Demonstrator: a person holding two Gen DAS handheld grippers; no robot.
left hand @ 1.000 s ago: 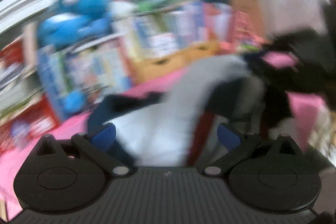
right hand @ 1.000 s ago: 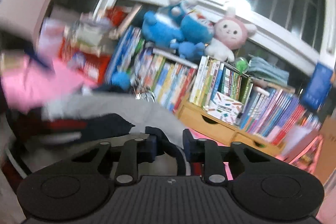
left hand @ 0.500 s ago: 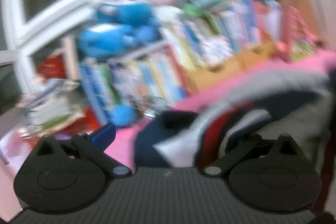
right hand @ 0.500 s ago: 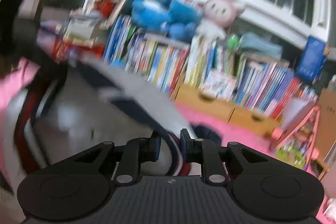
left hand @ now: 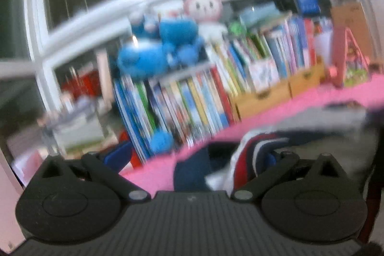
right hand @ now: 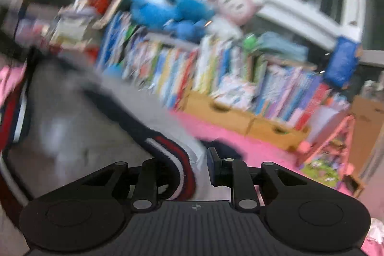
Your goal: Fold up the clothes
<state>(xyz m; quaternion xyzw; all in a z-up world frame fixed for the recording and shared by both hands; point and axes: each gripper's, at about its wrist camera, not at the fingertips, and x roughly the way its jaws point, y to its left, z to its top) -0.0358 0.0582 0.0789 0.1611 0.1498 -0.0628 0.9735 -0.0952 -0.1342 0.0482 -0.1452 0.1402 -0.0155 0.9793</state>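
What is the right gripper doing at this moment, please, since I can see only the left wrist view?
Observer: The right gripper is shut on the garment's striped edge.
Operator: Thank you. Where does the cloth run from there?
Observer: Its grey fabric stretches away toward the left side of the right wrist view.
Operator: And what lies ahead of that gripper?
Observer: Pink surface, then wooden drawer boxes under the books.
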